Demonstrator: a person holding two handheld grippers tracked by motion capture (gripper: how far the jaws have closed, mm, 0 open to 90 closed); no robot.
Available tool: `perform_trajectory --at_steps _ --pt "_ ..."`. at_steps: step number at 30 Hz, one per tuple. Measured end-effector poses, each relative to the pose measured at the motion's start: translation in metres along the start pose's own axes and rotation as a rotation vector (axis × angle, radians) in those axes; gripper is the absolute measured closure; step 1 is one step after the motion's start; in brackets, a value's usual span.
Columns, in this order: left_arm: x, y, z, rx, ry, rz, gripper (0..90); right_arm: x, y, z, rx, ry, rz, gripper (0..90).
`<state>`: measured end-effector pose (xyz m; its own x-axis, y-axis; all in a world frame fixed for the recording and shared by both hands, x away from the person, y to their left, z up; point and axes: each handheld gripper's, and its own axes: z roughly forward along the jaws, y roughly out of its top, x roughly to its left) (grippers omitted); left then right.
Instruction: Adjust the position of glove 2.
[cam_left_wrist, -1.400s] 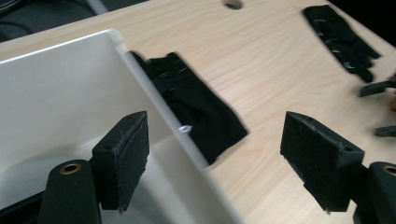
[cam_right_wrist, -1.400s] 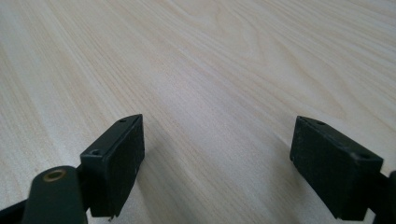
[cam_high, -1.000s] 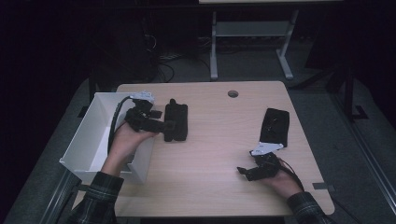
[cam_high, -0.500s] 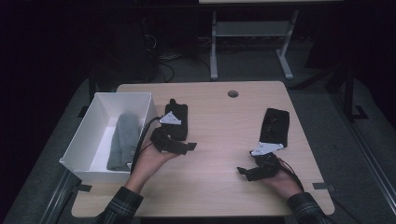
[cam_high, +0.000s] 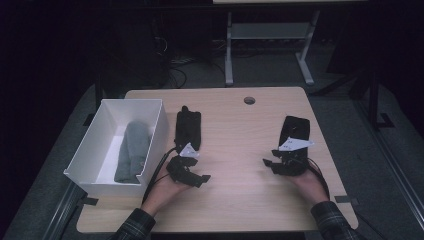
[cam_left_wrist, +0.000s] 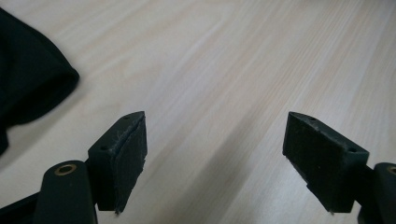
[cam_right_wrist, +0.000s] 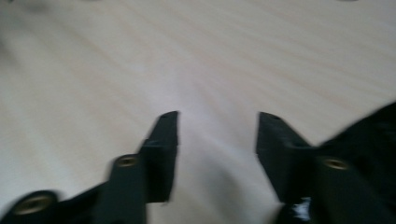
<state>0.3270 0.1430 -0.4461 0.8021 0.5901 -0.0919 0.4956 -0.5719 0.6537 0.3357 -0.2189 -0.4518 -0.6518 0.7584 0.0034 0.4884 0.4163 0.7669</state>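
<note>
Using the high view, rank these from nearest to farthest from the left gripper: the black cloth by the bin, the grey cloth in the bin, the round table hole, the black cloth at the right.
From the left gripper:
1. Black cloth by the bin, just ahead of it.
2. Grey cloth, to its left inside the white bin.
3. Round table hole, far edge, and black cloth at the right: too close to call.

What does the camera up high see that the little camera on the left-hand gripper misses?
The high view alone takes in the white box with a grey rolled cloth inside, a second dark folded cloth by the right gripper, and the person's hands. The left gripper view alone shows the left gripper up close, jaws wide apart with nothing between them. Both show the wooden table and the dark cloth near that gripper.
</note>
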Motion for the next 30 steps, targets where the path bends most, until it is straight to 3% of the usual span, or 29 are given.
perform_trajectory --at_steps 1,2,4,7,8,10,12,15,19,24,30 --pt "0.000 -0.003 0.002 0.007 0.002 0.007 21.4 0.000 0.000 0.000 0.000 0.000 0.000 54.5" --pt "-0.001 -0.005 0.004 0.011 0.004 0.012 21.4 -0.012 0.004 -0.001 0.001 -0.042 0.010 67.1" --pt "-0.001 -0.010 0.008 0.024 0.010 0.016 21.4 -0.019 0.005 -0.001 0.002 -0.059 0.017 71.8" --pt "-0.003 -0.015 0.011 0.027 0.015 0.019 19.9 -0.041 0.010 0.000 0.004 -0.098 0.049 86.1" --pt "-0.003 -0.016 0.010 0.028 0.009 0.019 19.7 -0.055 0.011 0.001 0.000 -0.117 0.067 90.0" --pt "-0.002 -0.017 0.010 0.017 -0.002 0.014 19.0 -0.062 0.012 0.003 0.006 -0.134 0.060 90.0" --pt "-0.005 -0.019 0.012 0.008 0.014 0.046 15.3 -0.077 0.010 0.008 0.022 -0.167 0.068 90.0" --pt "-0.008 -0.024 0.012 -0.001 0.038 0.100 14.0 -0.084 0.009 0.012 0.038 -0.180 0.068 90.0" --pt "-0.008 -0.030 0.013 -0.056 0.036 0.095 13.0 -0.091 0.006 0.020 0.067 -0.192 0.073 90.0" --pt "-0.008 -0.033 0.013 -0.080 0.036 0.097 13.0 -0.091 0.000 0.027 0.116 -0.185 0.059 90.0" --pt "-0.008 -0.033 0.014 -0.083 0.037 0.094 13.0 -0.086 -0.003 0.023 0.116 -0.120 0.059 90.0"
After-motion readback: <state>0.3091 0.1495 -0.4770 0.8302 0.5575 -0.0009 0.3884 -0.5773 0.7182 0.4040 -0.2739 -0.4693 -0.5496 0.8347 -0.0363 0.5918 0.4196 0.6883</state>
